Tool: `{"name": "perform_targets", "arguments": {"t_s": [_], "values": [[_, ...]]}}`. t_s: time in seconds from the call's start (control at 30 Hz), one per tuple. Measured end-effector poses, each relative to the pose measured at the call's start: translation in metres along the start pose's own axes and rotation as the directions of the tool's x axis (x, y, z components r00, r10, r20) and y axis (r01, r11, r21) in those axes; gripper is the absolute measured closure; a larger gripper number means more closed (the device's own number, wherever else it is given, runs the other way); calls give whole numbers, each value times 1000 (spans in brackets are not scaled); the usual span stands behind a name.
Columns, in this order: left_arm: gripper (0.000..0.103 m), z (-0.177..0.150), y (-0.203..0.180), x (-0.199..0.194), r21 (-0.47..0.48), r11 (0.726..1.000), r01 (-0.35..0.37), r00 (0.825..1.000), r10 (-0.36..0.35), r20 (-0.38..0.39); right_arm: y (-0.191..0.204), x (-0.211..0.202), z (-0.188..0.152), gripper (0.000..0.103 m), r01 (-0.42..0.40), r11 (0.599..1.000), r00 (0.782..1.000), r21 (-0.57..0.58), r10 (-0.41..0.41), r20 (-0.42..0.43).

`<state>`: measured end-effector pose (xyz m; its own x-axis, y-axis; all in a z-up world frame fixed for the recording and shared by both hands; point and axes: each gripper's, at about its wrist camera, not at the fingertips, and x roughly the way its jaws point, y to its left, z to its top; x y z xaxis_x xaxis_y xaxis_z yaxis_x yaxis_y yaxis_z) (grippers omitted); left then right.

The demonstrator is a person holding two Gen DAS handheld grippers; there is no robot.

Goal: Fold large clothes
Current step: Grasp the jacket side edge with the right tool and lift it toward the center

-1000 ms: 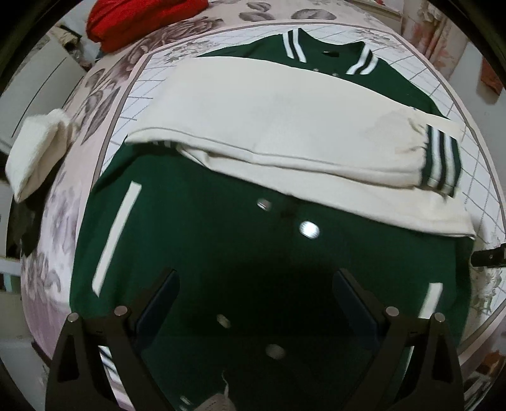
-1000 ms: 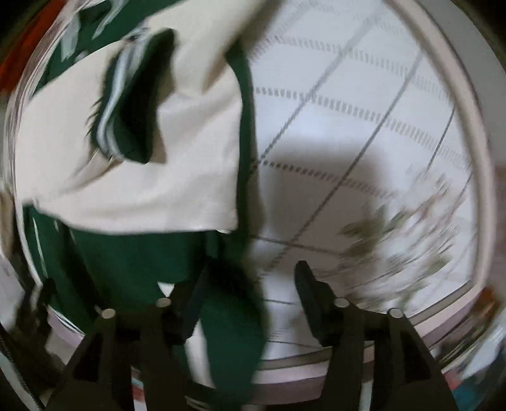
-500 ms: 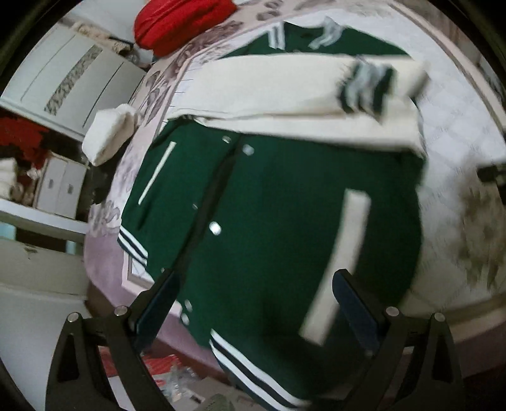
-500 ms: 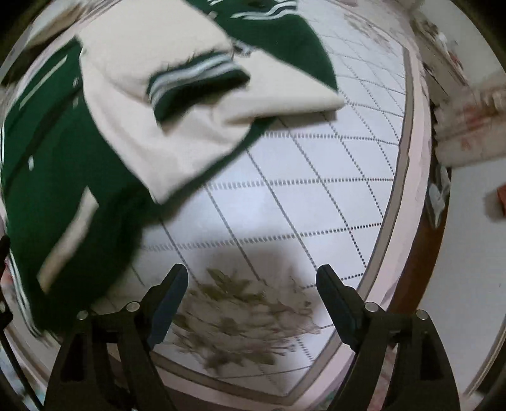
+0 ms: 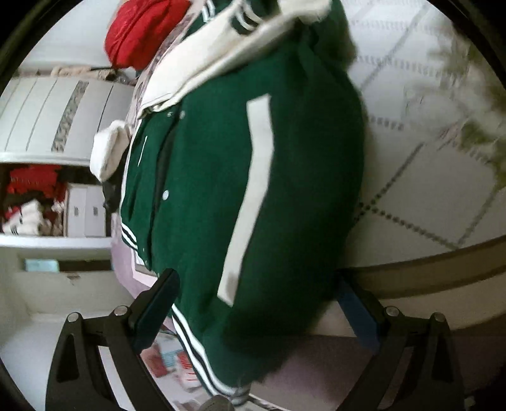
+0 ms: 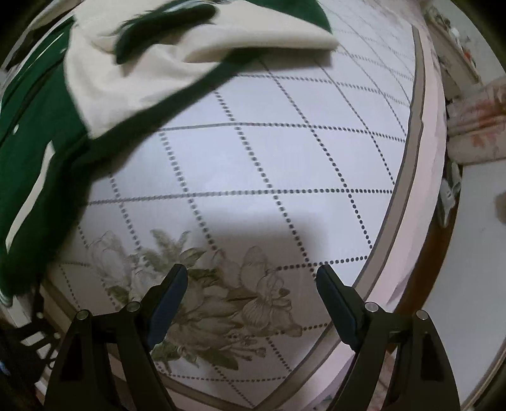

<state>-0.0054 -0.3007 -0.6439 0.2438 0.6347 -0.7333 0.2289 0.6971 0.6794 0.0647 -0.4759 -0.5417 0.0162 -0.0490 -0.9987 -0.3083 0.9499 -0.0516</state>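
Note:
A green varsity jacket (image 5: 291, 177) with cream sleeves (image 5: 221, 57) folded across its chest lies on the bed, its striped hem (image 5: 193, 354) at the bed's near edge. My left gripper (image 5: 256, 313) is open, its jaws wide apart on either side of the jacket's lower front, close above the hem. In the right wrist view the jacket (image 6: 34, 132) and a cream sleeve (image 6: 151, 60) lie at the upper left. My right gripper (image 6: 249, 303) is open and empty over the bare bedspread (image 6: 284, 151), to the jacket's right.
A red garment (image 5: 142, 28) lies at the bed's far end, with a white folded item (image 5: 107, 155) at its left side. White cabinets and shelves (image 5: 47, 126) stand left of the bed. The bed's right edge (image 6: 420, 177) drops to the floor.
My left gripper has swung down toward the jacket's hem at the bed edge. My right gripper has let go of the jacket's side and moved out over the bare bedspread.

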Motion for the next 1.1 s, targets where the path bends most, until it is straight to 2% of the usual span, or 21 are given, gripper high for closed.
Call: {"name": "perform_targets", "arguments": {"t_s": [0.17, 0.23, 0.27, 0.3, 0.33, 0.37, 0.4, 0.47, 0.53, 0.6, 0.63, 0.67, 0.77, 0.8, 0.83, 0.9, 0.93, 0.97, 1.0, 1.03, 1.1], "values": [[3, 19, 17, 17, -51, 998, -22, 1000, 22, 5, -2, -2, 24, 18, -35, 999, 999, 41, 34, 29], [10, 27, 24, 20, -70, 998, -3, 1000, 3, 1, -4, -4, 35, 18, -88, 993, 995, 76, 85, 43], [28, 30, 30, 21, -88, 996, 24, 1000, -24, 2, -6, -5, 40, 18, -127, 986, 991, 108, 122, 49], [54, 32, 33, 20, -110, 992, 61, 998, -61, 0, -13, -7, 46, 18, -199, 967, 980, 162, 191, 61], [66, 33, 37, 17, -137, 984, 111, 994, -112, 2, -21, -9, 50, 18, -295, 929, 955, 223, 284, 81], [77, 35, 43, 16, -166, 974, 157, 987, -159, 4, -31, -10, 54, 18, -427, 853, 904, 301, 409, 123], [83, 36, 48, 15, -183, 967, 177, 984, -179, 8, -40, -8, 56, 18, -528, 767, 847, 365, 506, 162], [87, 38, 56, 11, -207, 958, 199, 980, -200, 16, -52, 1, 62, 18, -669, 582, 725, 463, 648, 233], [89, 39, 64, 10, -234, 945, 227, 973, -230, 14, -58, 11, 71, 18, -721, 456, 650, 522, 706, 282], [89, 42, 71, 10, -256, 936, 239, 970, -245, 12, -59, 17, 85, 18, -761, 372, 590, 531, 737, 330], [89, 44, 71, 7, -267, 932, 245, 968, -252, 9, -62, 21, 92, 18, -771, 360, 578, 526, 742, 340], [89, 46, 75, 8, -280, 926, 252, 965, -262, 4, -58, 20, 101, 18, -790, 340, 555, 511, 751, 358], [89, 50, 80, 11, -311, 912, 267, 959, -283, -8, -49, 24, 124, 18, -812, 302, 518, 500, 769, 376], [89, 51, 81, 12, -314, 910, 269, 958, -287, -12, -44, 27, 134, 18, -823, 269, 491, 500, 779, 390], [89, 51, 81, 13, -320, 907, 275, 955, -295, -16, -40, 30, 144, 18, -827, 248, 477, 505, 785, 396], [89, 51, 84, 14, -330, 899, 288, 950, -312, -22, -30, 30, 165, 20, -828, 236, 474, 509, 780, 408], [89, 51, 86, 15, -331, 897, 294, 947, -320, -25, -23, 30, 169, 29, -825, 232, 476, 515, 778, 411], [89, 51, 87, 14, -333, 894, 300, 945, -327, -24, -15, 29, 175, 71, -821, 232, 474, 522, 786, 397], [89, 51, 88, 14, -339, 890, 306, 943, -333, -22, -11, 31, 179, 78, -813, 233, 482, 534, 784, 391], [89, 51, 91, 12, -341, 886, 315, 940, -341, -18, -19, 41, 183, 80, -808, 239, 494, 539, 772, 399], [89, 49, 99, 8, -341, 882, 326, 937, -348, -5, -14, 30, 184, 85, -809, 242, 499, 536, 764, 409]]}}
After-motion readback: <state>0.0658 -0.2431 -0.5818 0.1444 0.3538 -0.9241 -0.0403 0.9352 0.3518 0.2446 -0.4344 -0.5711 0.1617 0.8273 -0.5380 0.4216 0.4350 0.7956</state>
